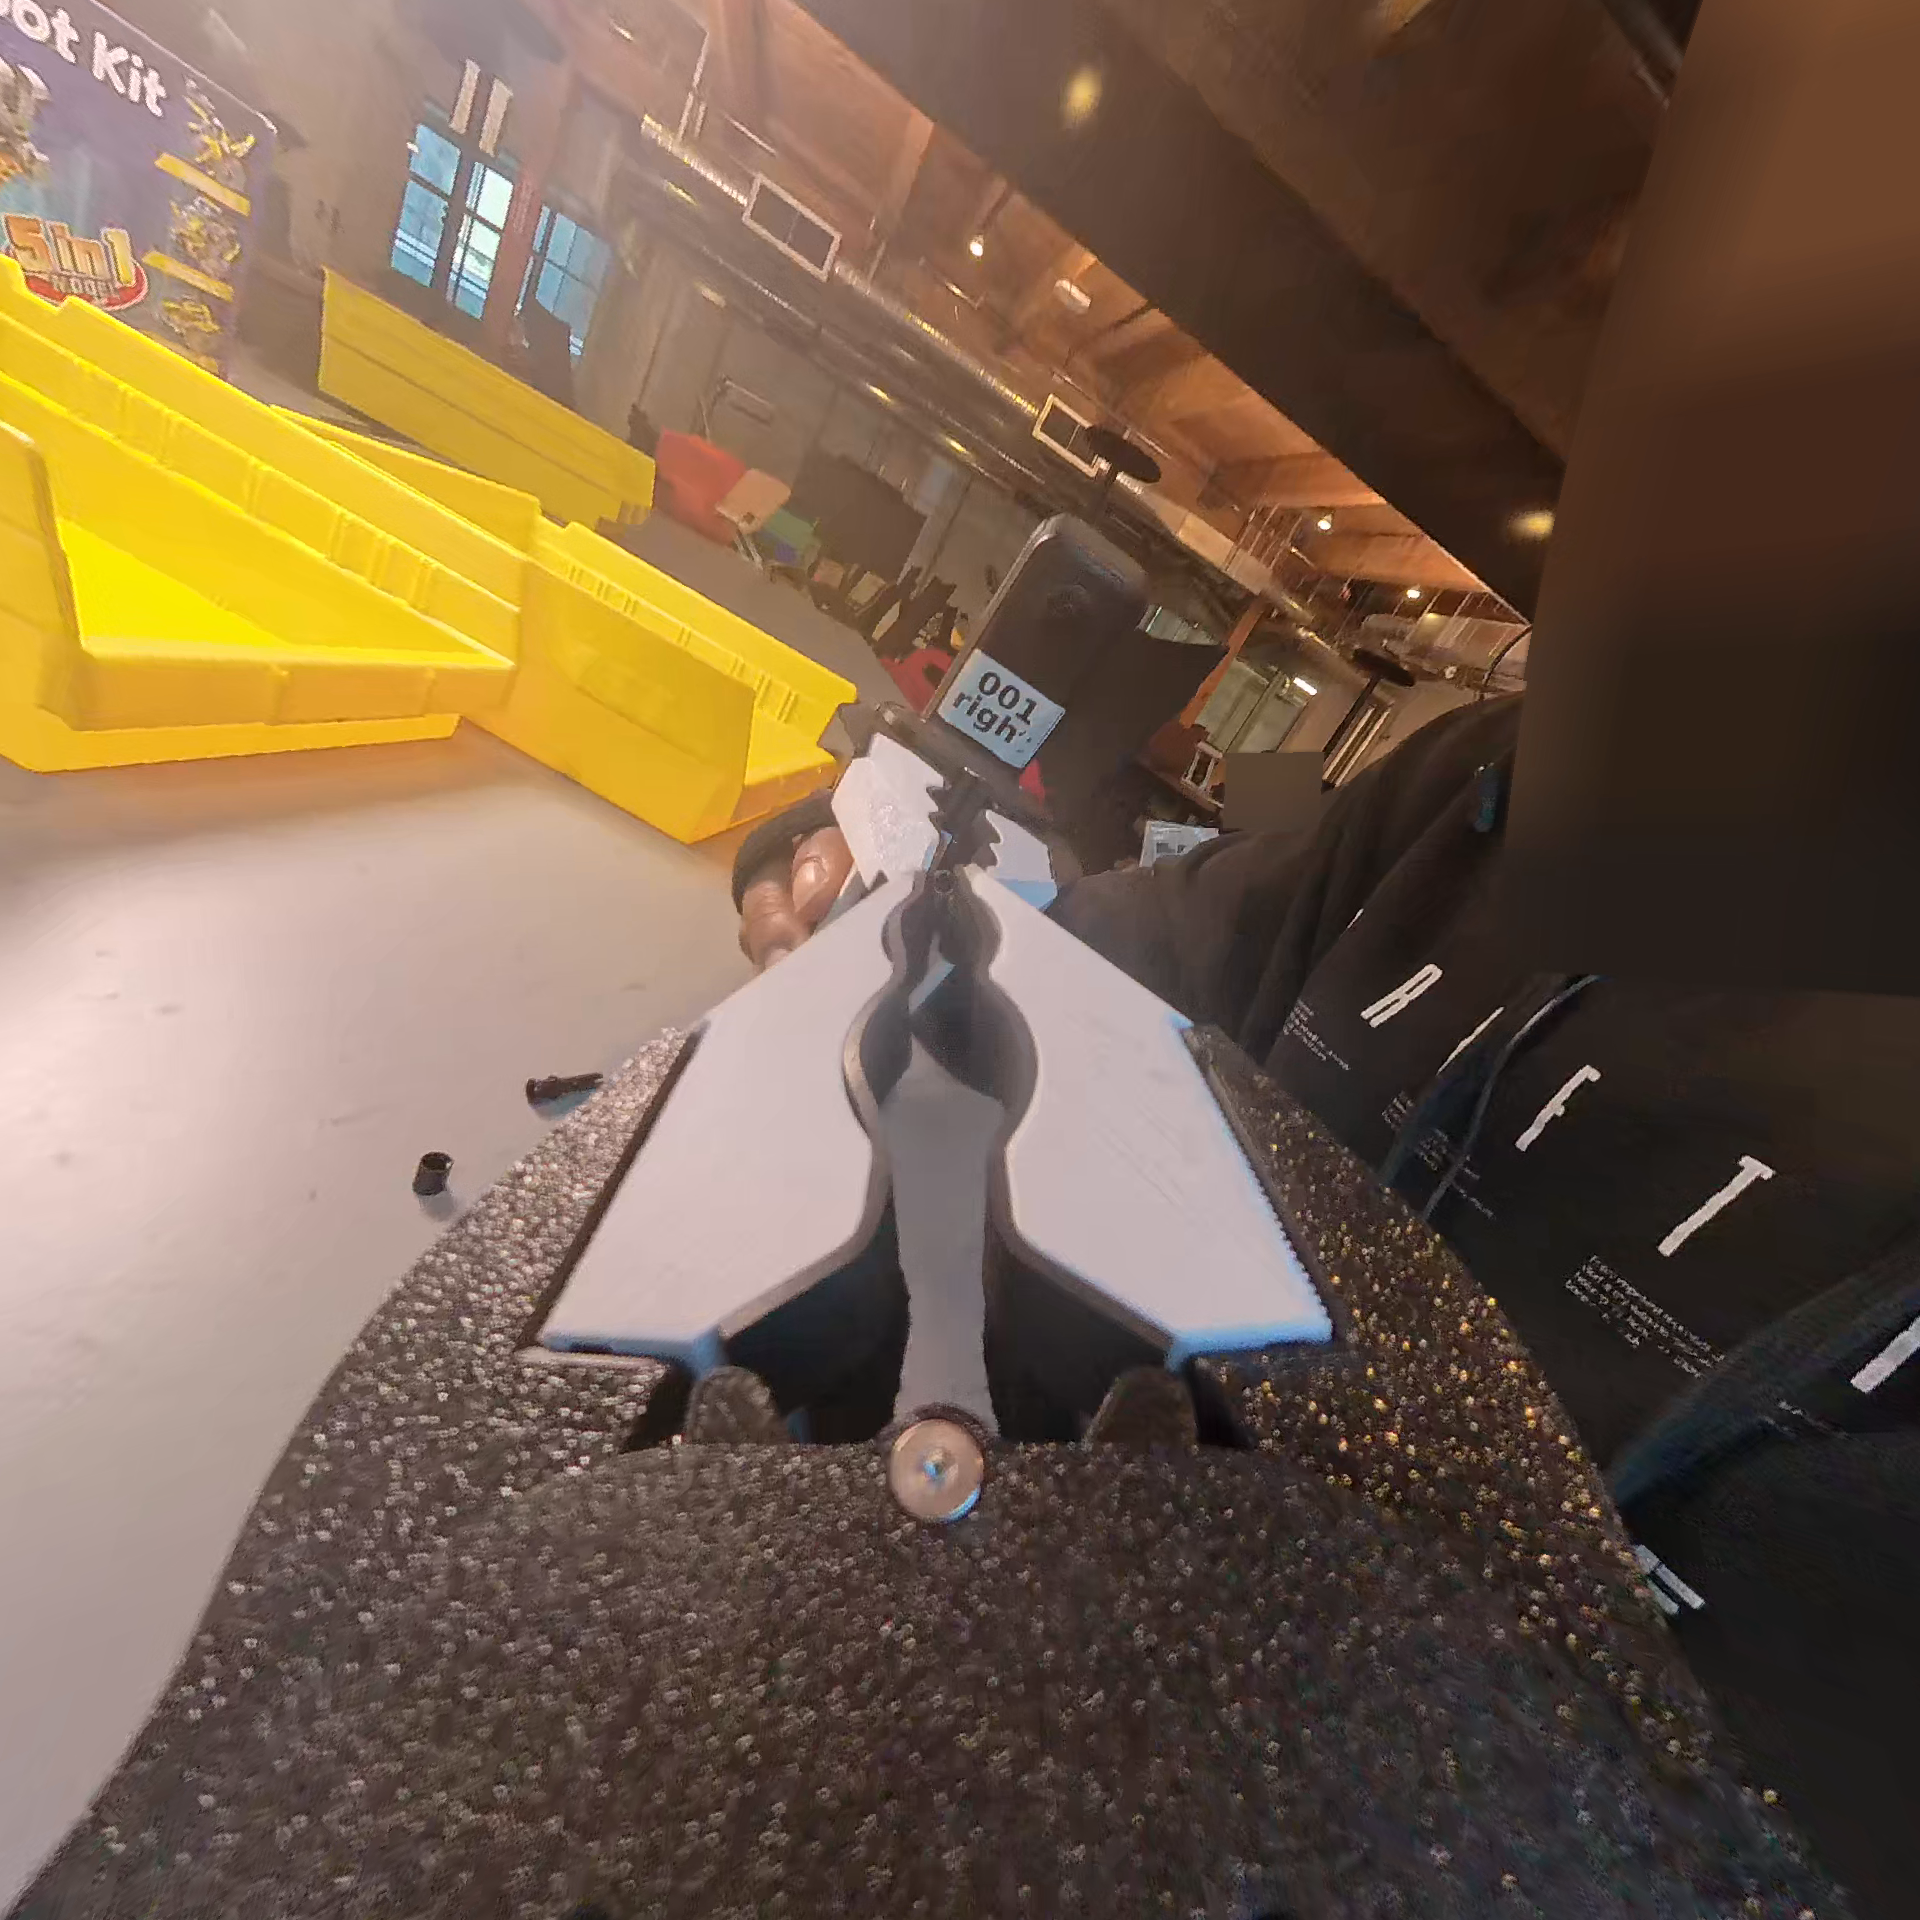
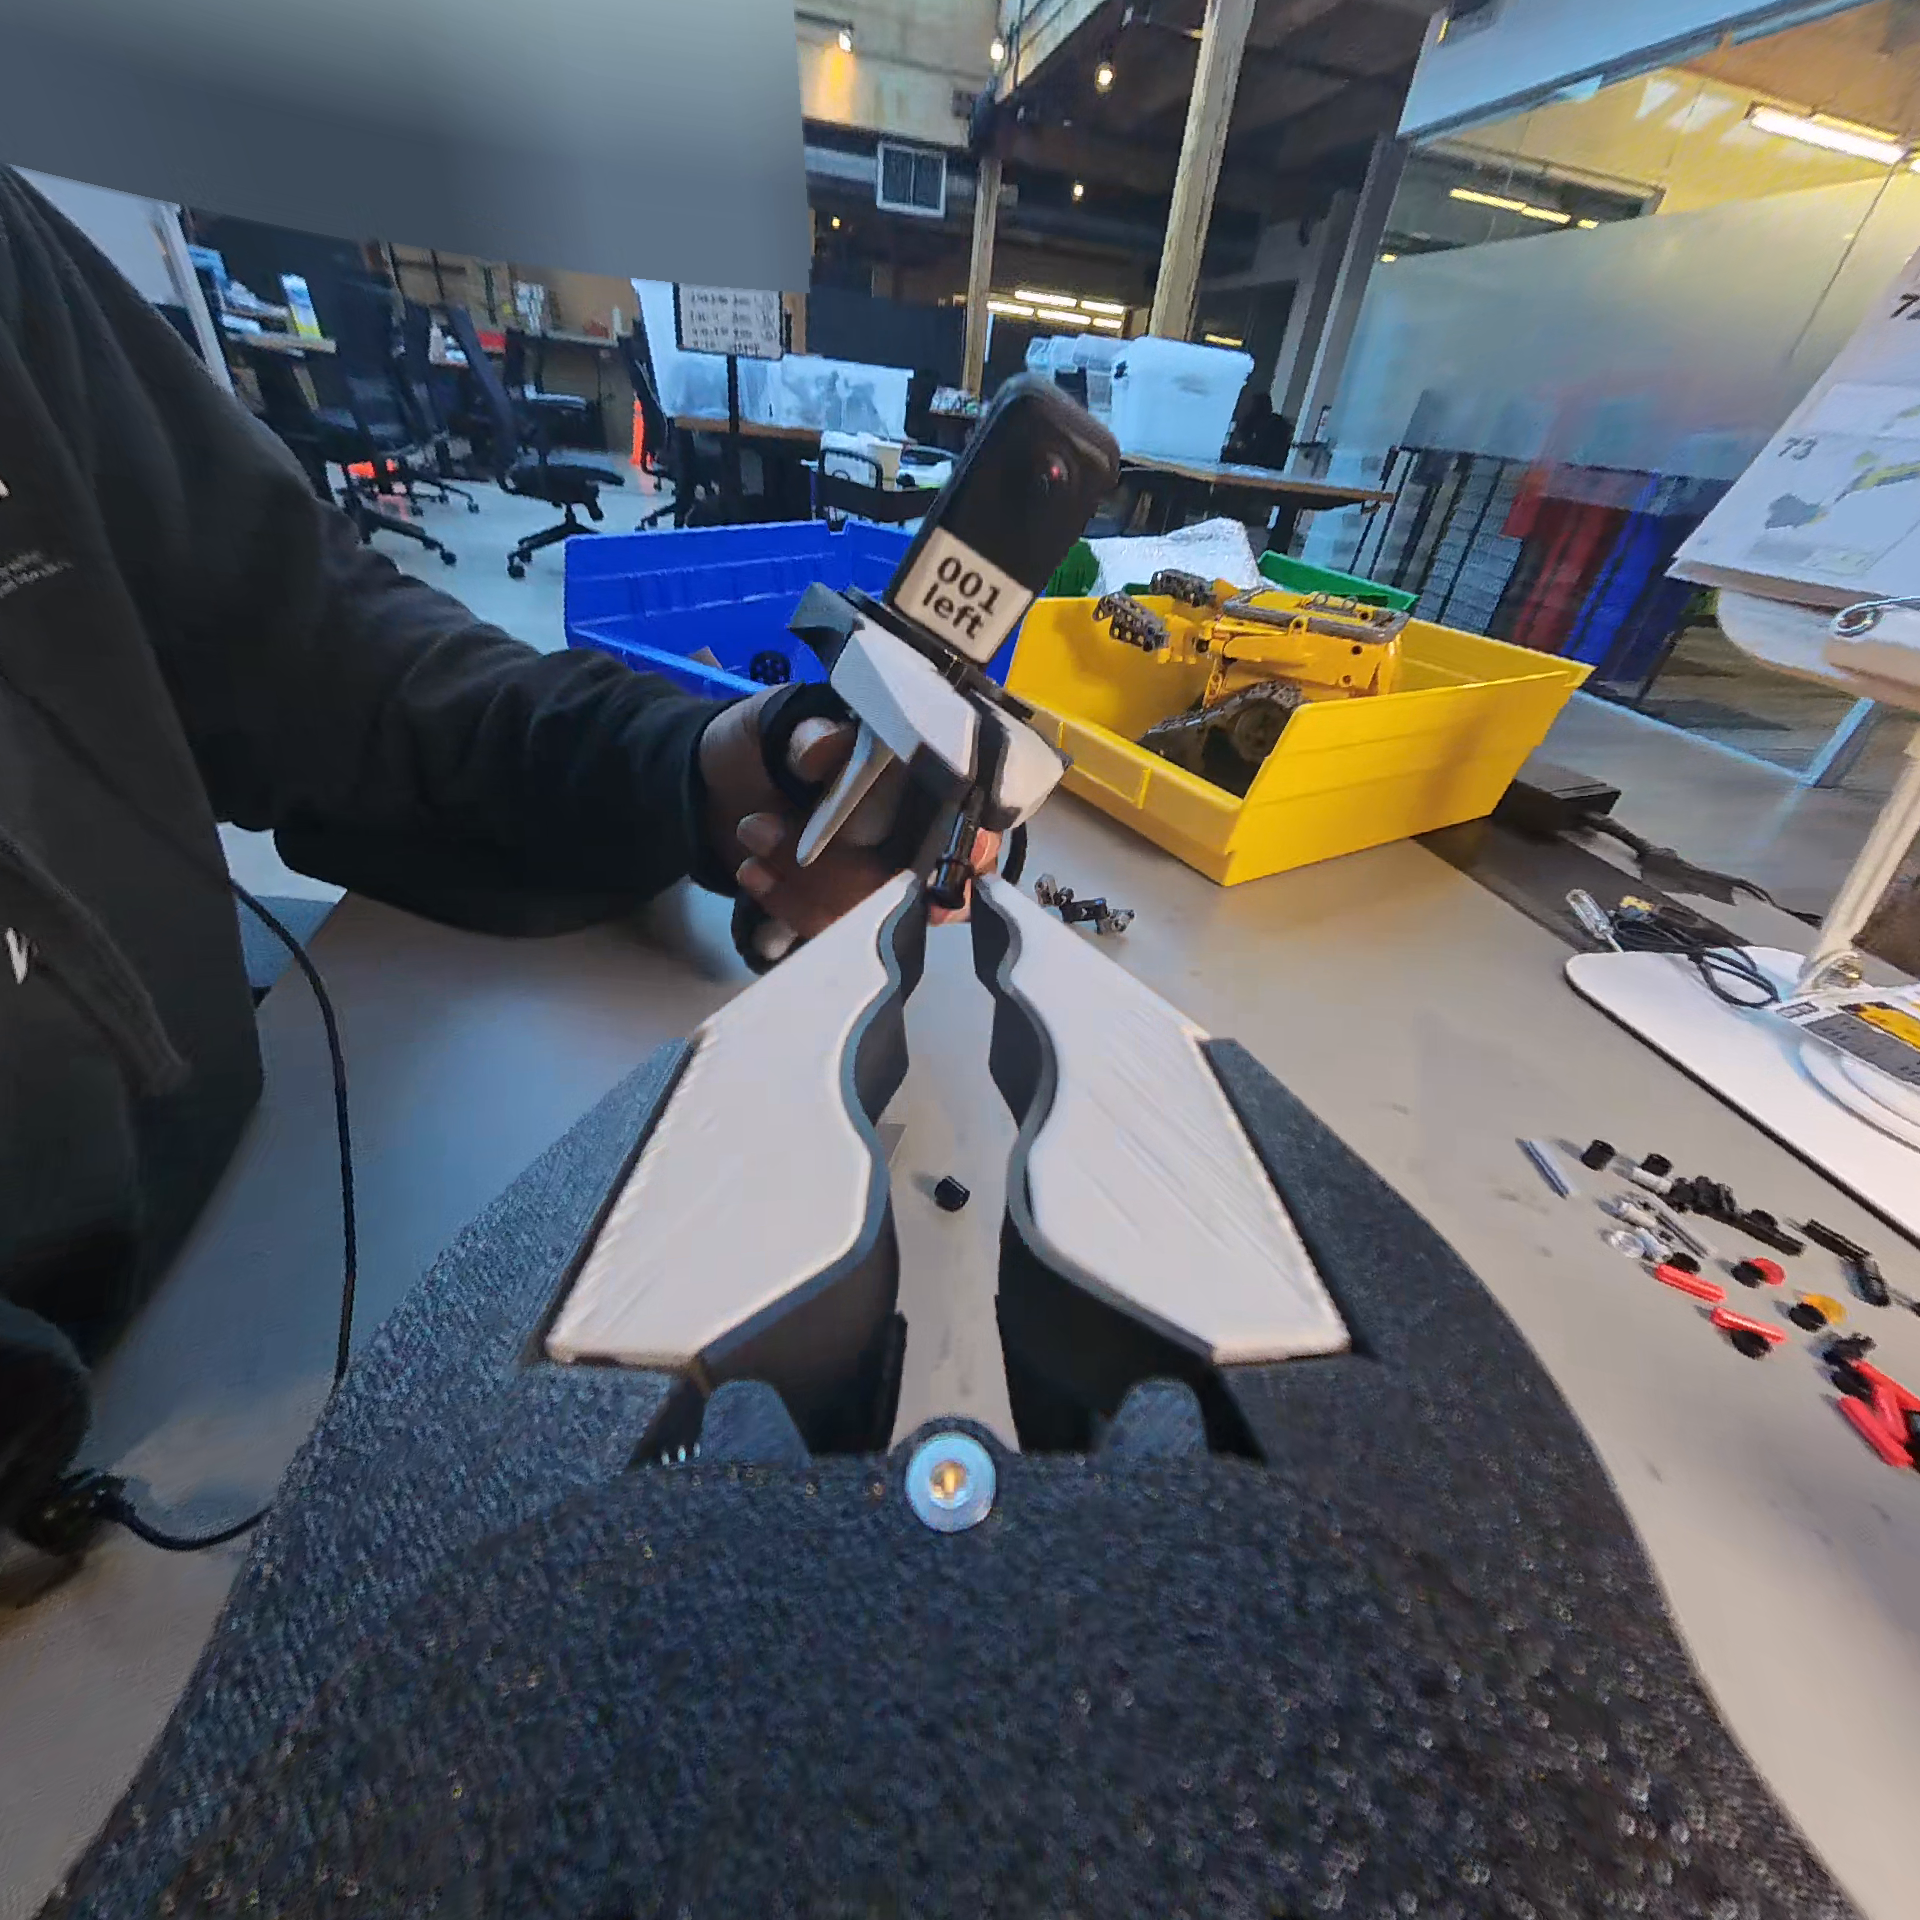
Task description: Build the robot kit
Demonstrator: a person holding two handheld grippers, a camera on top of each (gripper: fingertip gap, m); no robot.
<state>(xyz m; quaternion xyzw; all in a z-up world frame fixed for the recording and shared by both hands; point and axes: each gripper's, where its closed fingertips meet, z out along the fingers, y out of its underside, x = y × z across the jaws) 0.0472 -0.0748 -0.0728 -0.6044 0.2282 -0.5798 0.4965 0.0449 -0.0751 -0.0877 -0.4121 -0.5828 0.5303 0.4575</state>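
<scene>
Left gripper (image 1: pixel 940 891): fingertips are being held closed on a small black pin part (image 1: pixel 943 896), level with the tips of the other gripper.
Right gripper (image 2: pixel 951 894): fingertips are being held together on a small black rod-like part (image 2: pixel 951 868), raised above the table (image 2: pixel 1351 1039).
Meeting point: both grippers are being pointed at each other, tips touching or nearly so; which part belongs to which tip cannot be told.
Hands: each gripper is being gripped by a person's hand (image 2: pixel 790 821) in a dark sleeve (image 2: pixel 468 748).
Loose black pieces (image 1: pixel 561 1087): these are lying on the table left of the left gripper; one black piece (image 2: pixel 950 1193) is being seen between the right gripper's fingers, on the table below.
Yellow bins (image 1: pixel 644 675): empty ones are standing well behind the left gripper.
Yellow bin with model (image 2: pixel 1351 769): a yellow tracked model (image 2: pixel 1268 644) is resting inside, beside a blue bin (image 2: pixel 665 613).
Small parts (image 2: pixel 1745 1278): red and black pieces are lying scattered at the right, near a white stand base (image 2: pixel 1662 997).
</scene>
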